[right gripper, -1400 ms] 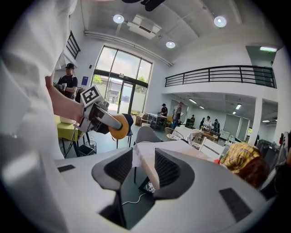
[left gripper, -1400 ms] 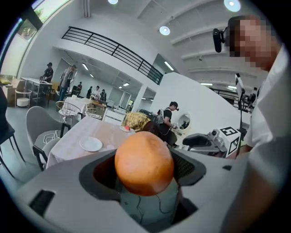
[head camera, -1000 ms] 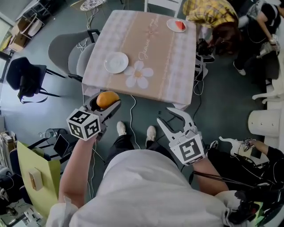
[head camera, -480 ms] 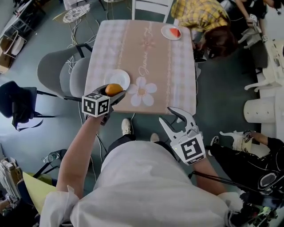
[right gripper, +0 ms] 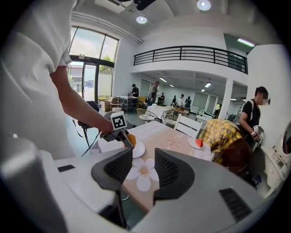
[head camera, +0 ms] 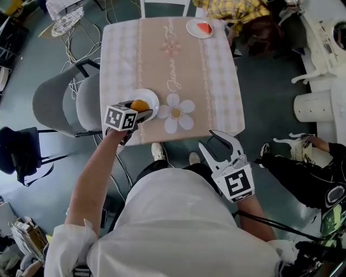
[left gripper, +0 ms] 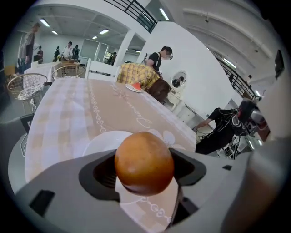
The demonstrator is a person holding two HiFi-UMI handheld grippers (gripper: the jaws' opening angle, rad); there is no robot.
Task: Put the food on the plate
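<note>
Jaws, left gripper (head camera: pixel 144 111): clenched on an orange (left gripper: pixel 144 162), one jaw on each side of it, the fruit bulging above and in front of them. Marker cube (head camera: pixel 120 117) sits just behind the jaws, on the person's outstretched left arm (head camera: pixel 94 178).

Orange, position: held over the near part of a white plate (head camera: pixel 153 98); the right gripper view shows it just above the plate, and contact cannot be told. The plate carries nothing else.

White plate, position: on the desk (head camera: pixel 173 70), near its front left corner, just left of a large white flower (head camera: pixel 176 112) printed on the cloth. The cloth is beige down the middle with pale checks along both sides.

Jaws, right gripper (right gripper: pixel 143 169): released, spread apart with nothing between them; only the desk shows through the gap. This gripper hangs off the desk, just outside its front right corner, above the floor.

Second plate (head camera: pixel 199 28): small, at the far right corner of the desk, well apart from the first, with a red wedge of food (head camera: pixel 204 27) on it.

Surroundings: two grey chairs (head camera: pixel 59 103) along the desk's left side; a white chair (head camera: pixel 165 6) at its far edge; a person in a yellow checked shirt (right gripper: pixel 223 132) bent over by the far right corner.
</note>
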